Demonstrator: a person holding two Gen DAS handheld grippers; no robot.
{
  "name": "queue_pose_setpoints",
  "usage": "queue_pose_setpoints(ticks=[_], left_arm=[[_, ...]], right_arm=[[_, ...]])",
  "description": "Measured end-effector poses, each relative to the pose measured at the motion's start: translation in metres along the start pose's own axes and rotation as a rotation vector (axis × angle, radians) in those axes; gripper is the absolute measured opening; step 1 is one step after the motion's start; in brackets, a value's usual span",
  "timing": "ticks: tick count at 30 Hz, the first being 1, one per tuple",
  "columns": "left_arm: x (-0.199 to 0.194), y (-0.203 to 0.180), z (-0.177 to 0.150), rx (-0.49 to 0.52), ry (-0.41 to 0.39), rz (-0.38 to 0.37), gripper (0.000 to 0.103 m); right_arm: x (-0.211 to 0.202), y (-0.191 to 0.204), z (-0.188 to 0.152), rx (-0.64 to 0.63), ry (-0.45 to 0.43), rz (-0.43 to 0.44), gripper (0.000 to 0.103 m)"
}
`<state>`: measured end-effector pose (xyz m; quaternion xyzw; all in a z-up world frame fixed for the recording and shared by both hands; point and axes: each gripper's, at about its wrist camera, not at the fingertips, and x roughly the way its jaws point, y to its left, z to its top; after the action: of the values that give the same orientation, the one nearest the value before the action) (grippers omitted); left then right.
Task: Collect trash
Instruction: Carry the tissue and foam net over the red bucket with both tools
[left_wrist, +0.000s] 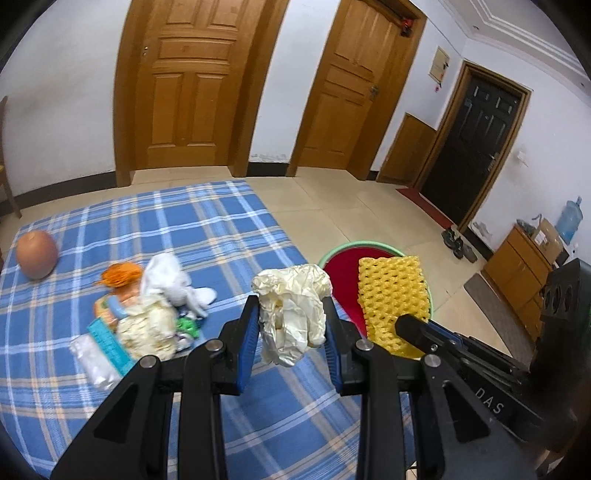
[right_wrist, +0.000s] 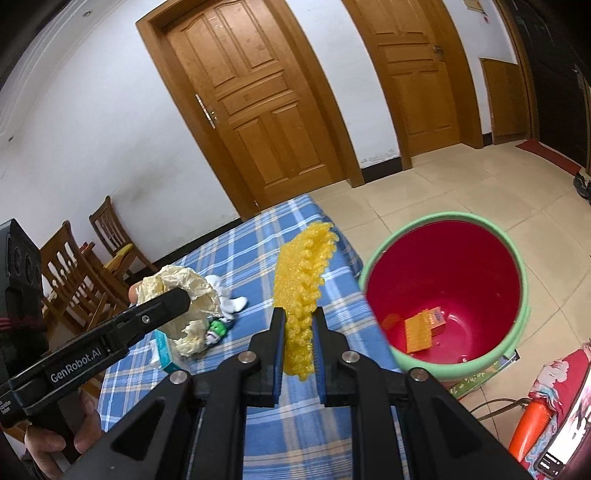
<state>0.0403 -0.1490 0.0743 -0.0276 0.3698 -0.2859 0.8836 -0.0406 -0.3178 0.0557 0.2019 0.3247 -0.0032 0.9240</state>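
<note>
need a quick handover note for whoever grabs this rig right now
Left gripper: jaws shut on the crumpled cream wrapper, held above the blue plaid cloth.
Right gripper: jaws shut on the yellow foam net, beside the red bin.
Done: orange scraps lie in the bin.
Left: drop both pieces in, then clear the trash pile on the cloth.

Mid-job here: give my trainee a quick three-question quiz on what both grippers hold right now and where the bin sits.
1. True or false: the left gripper is shut on the crumpled cream plastic bag.
2. What does the right gripper hold?
A. white cloth
B. yellow foam fruit net
C. orange box
3. Fill in: the red bucket with a green rim stands on the ____, beside the blue plaid cloth.

Key: 1 true; 2 B; 3 floor.
</note>
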Motion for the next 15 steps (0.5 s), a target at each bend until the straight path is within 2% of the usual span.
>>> queue_pose_setpoints(ticks=[15], left_arm=[[0.063,-0.045,0.010,0.092,0.076,-0.017,0.032]], right_arm=[[0.010,-0.058,0.008,0.095,-0.004,-0.060,0.015]])
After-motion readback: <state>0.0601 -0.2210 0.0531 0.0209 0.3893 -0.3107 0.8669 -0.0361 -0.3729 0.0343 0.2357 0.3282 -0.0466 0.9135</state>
